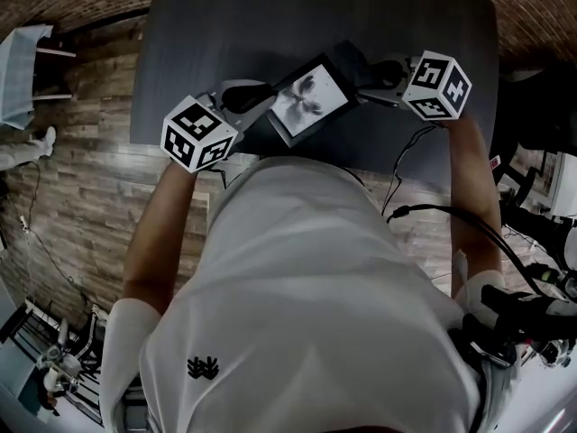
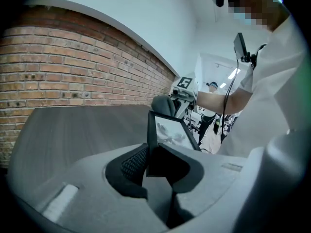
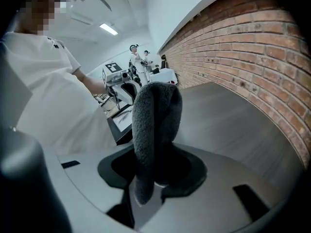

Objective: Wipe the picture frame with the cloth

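A black rectangular picture frame [image 1: 308, 99] with a pale print is held tilted over the near edge of the dark grey wooden table [image 1: 225, 25], one side clamped between the jaws of the left gripper [image 2: 154, 160]. A dark grey fluffy cloth [image 3: 154, 125] is clenched by the right gripper [image 3: 155, 174], above that same near edge.

Lots of free room over the far tabletop [image 1: 225, 25], right up to the brick wall [image 2: 73, 72]. Tight by the near edge: frame [image 1: 309, 99] in the middle, left gripper [image 1: 264, 106] and right gripper [image 1: 365, 88] at its sides, body [image 1: 306, 287] close behind.
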Demonstrator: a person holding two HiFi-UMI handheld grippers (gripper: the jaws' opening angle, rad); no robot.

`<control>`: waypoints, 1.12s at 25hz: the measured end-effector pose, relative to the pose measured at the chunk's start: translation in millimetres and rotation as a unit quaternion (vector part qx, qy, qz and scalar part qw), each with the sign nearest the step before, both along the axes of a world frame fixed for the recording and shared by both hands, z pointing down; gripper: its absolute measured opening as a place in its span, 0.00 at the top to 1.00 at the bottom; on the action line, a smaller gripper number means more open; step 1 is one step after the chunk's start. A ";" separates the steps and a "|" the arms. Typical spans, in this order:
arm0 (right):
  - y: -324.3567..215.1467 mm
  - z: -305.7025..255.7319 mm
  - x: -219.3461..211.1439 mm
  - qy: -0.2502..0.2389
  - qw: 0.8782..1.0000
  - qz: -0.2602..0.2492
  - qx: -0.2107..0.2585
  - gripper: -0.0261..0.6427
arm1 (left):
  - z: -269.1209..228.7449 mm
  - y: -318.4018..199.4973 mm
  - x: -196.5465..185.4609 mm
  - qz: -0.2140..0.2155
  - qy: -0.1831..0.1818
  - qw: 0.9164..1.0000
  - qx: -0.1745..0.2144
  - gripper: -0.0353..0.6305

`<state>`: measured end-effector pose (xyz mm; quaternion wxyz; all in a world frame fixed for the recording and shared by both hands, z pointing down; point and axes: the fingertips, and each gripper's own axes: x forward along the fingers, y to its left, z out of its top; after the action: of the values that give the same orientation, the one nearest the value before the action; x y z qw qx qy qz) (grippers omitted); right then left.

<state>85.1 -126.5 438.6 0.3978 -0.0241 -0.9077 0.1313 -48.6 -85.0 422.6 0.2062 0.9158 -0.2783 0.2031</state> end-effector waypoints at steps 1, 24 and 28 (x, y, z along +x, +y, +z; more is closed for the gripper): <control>0.3 0.2 1.7 -0.002 1.000 0.000 0.001 0.74 | 0.1 -2.2 -1.4 -0.006 0.002 1.000 -0.003 0.83; -3.5 -11.0 21.4 -0.057 0.992 0.108 0.038 0.74 | 15.0 -39.7 -13.1 -0.132 0.075 0.983 -0.107 0.83; 6.5 -9.7 14.9 -0.058 0.993 0.100 0.037 0.74 | 15.6 -42.2 -4.4 -0.148 0.103 0.975 -0.133 0.83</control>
<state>100.1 -120.0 429.0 0.3295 0.0742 -0.9315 0.1351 -53.0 -127.3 438.1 0.3815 0.8449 -0.3583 0.1103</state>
